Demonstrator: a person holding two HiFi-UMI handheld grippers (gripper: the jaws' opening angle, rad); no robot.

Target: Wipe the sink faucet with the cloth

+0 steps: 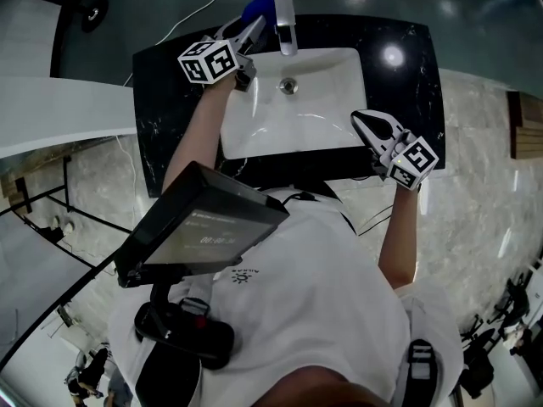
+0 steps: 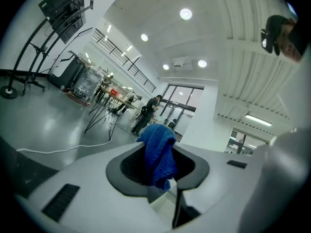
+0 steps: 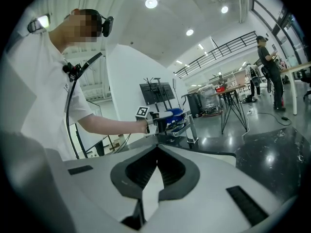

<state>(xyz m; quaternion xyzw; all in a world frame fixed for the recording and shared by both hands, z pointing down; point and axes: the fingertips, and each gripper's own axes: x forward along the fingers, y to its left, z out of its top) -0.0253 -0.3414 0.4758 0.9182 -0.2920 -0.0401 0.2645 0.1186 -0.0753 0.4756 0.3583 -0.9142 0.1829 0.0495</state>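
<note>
Blue cloth [image 2: 158,154] pinched in our left gripper [image 1: 257,25], just beside chrome faucet [image 1: 286,24]; right gripper [image 1: 362,119] clenched, empty, by sink [image 1: 254,130] rim. We judge wiping unfinished.

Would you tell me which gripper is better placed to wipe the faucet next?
Left, I'd say. The left gripper is shut on the blue cloth right beside the faucet, while the right gripper is shut and empty at the near right corner of the sink.
</note>
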